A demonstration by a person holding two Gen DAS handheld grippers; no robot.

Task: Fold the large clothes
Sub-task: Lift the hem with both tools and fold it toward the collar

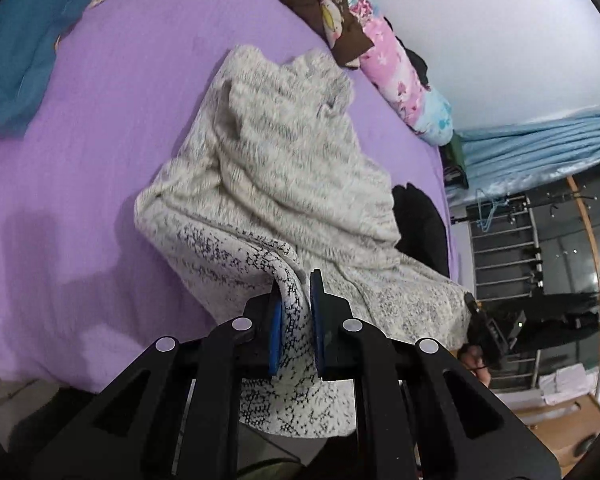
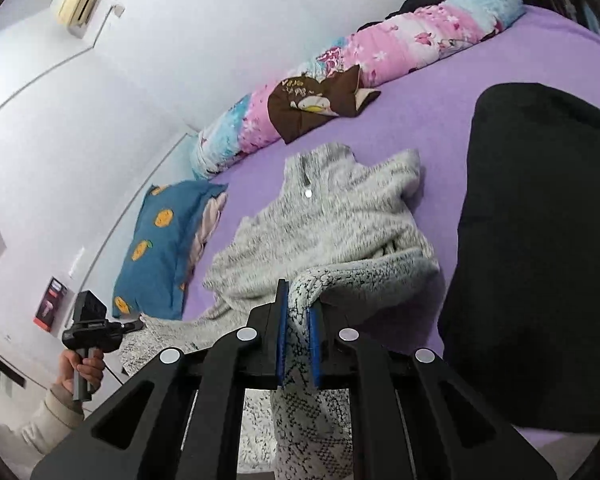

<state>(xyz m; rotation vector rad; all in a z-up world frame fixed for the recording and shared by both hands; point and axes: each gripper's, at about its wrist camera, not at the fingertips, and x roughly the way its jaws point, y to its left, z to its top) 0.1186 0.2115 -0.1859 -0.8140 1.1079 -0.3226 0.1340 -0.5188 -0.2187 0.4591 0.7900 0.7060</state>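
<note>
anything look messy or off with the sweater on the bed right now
Yes. The grey sweater is rumpled rather than flat on the purple sheet: its collar end is bunched, with one sleeve crumpled beside it. The left gripper and right gripper each pinch its near edge. A black garment lies close beside it.

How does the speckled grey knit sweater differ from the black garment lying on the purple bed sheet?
The speckled grey knit sweater is light and mottled; the black garment is plain dark. The sweater is rumpled, its near edge clamped in the left gripper and right gripper; the black garment lies flat, untouched. Both rest on the purple bed sheet.
</note>
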